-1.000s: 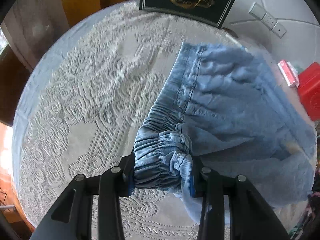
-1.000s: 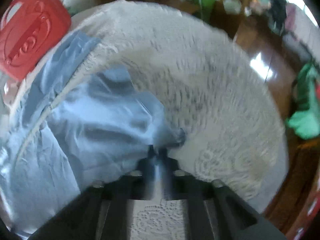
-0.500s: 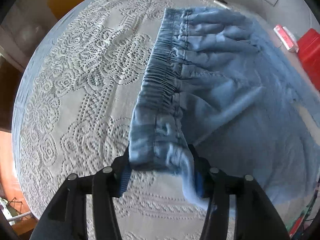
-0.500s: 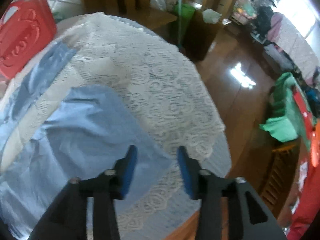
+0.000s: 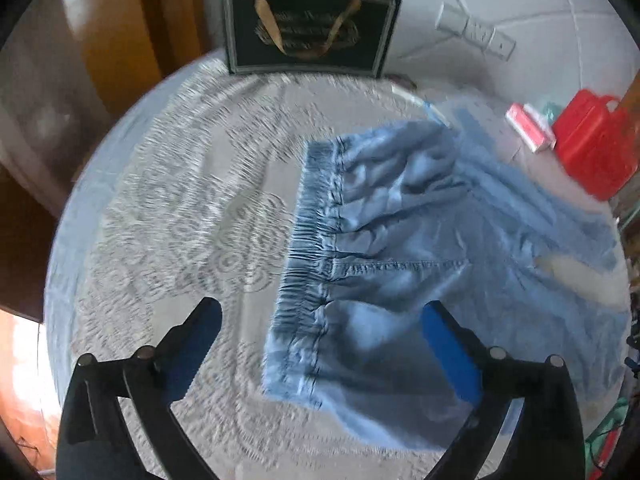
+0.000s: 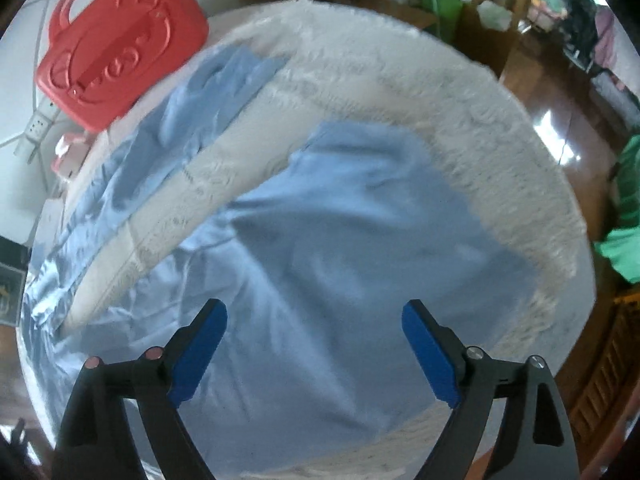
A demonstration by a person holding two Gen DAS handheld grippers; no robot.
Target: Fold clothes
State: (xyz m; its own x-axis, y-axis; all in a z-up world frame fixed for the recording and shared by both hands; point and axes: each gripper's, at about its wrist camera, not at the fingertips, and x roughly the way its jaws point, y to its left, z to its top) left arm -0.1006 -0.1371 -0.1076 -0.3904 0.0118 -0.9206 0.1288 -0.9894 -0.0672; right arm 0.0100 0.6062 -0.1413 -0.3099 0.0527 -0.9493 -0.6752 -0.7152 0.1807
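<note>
We look down on a round table draped in a white lace tablecloth, which fills most of both views. Spread across it lies the pair of light blue trousers with a gathered elastic waistband, flat on the cloth, its waistband running near the middle of the table in the left wrist view and its 2 legs reaching away toward the far edge; in the right wrist view the blue fabric covers the area under and ahead of our fingers, with a strip of lace showing between the legs. Beyond the trousers, at the table's edge, sits a red plastic case with a moulded handle, and just beside it a small pink and white packet. A black gift bag with gold ribbon handles stands at the far rim. Our left gripper hangs above the waistband end with its jaws wide apart, gripping nothing. Our right gripper hovers over the fabric, jaws likewise spread and empty.
</note>
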